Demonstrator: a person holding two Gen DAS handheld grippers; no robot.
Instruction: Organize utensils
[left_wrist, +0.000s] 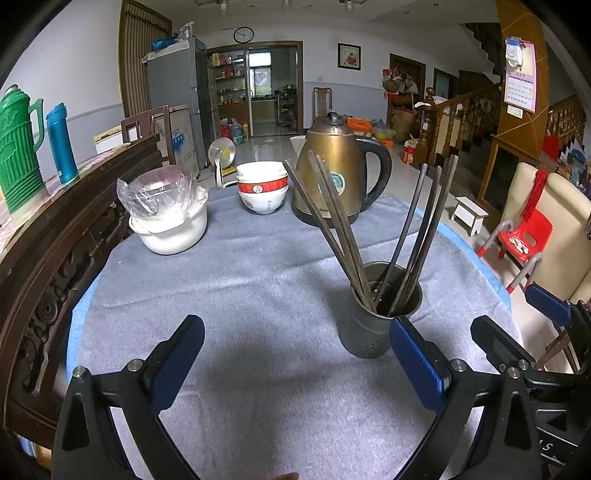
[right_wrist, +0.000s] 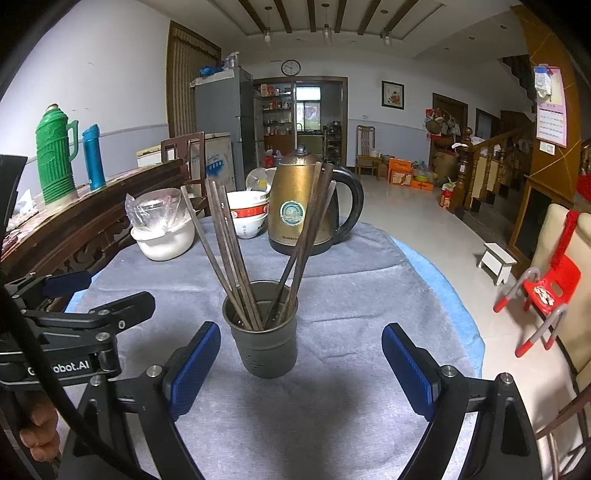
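Table (left_wrist: 258, 288): we see a round top under a grey cloth with a blue edge showing at the rim.
Kettle (right_wrist: 303, 206): a brass-coloured electric kettle with a black handle stands at the far side; it bears a round badge, and the brand word on its base is partly hidden, so we cannot read it whole.
Rice-cooker pot (left_wrist: 173, 236): a white pot at far left holds clear plastic bags.
Bowls (left_wrist: 262, 192): a stack of white bowls stands between pot and kettle; the middle one has a red band with small characters we cannot make out.
Utensil cup (right_wrist: 264, 343): a dark metal cup with small holes low in its wall stands upright near the table's front edge, in front of the kettle.
Chopsticks (right_wrist: 229, 258): we see dark chopsticks standing tips down in the cup, long axes near upright, fanned in two groups leaning left and right.
Left gripper (left_wrist: 295, 358): jaws spread wide, empty, the cup just beyond its right-hand finger.
Right gripper (right_wrist: 301, 362): jaws spread wide on either side of the cup, pads apart from it.
Writing: we read "obot.AI" on the left gripper's body in the right wrist view.
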